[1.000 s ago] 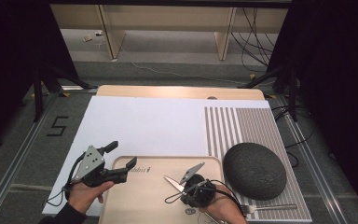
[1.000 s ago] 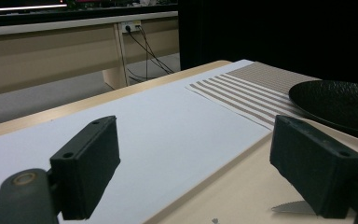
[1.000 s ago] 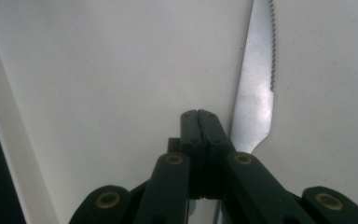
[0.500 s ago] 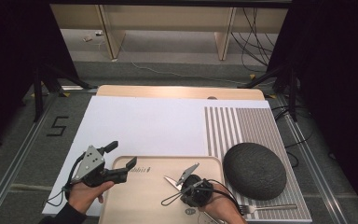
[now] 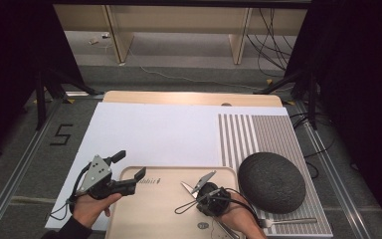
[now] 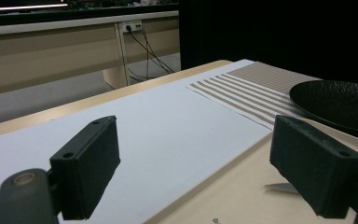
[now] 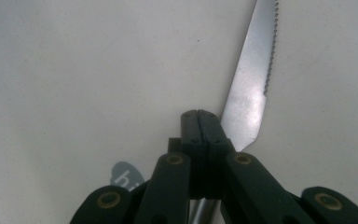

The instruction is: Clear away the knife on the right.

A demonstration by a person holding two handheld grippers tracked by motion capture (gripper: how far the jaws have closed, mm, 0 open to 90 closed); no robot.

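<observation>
A table knife (image 7: 251,88) with a serrated edge lies on the pale wooden tray (image 5: 154,219). Its blade (image 5: 206,178) points away and to the right. My right gripper (image 7: 200,114) is shut on the knife where blade meets handle, and in the high view this gripper (image 5: 201,191) sits over the tray's middle. My left gripper (image 5: 129,166) hovers at the tray's left far corner, open with nothing between its jaws. In the left gripper view, that gripper (image 6: 193,140) looks across the white mat toward a serrated metal tip (image 6: 282,187) on the tray.
A dark round plate (image 5: 271,181) rests on the striped placemat (image 5: 253,134) at the right, also seen as the plate (image 6: 335,100) in the left gripper view. A fork (image 5: 288,221) lies on the placemat near the front edge. A white mat (image 5: 154,134) covers the table's left and middle.
</observation>
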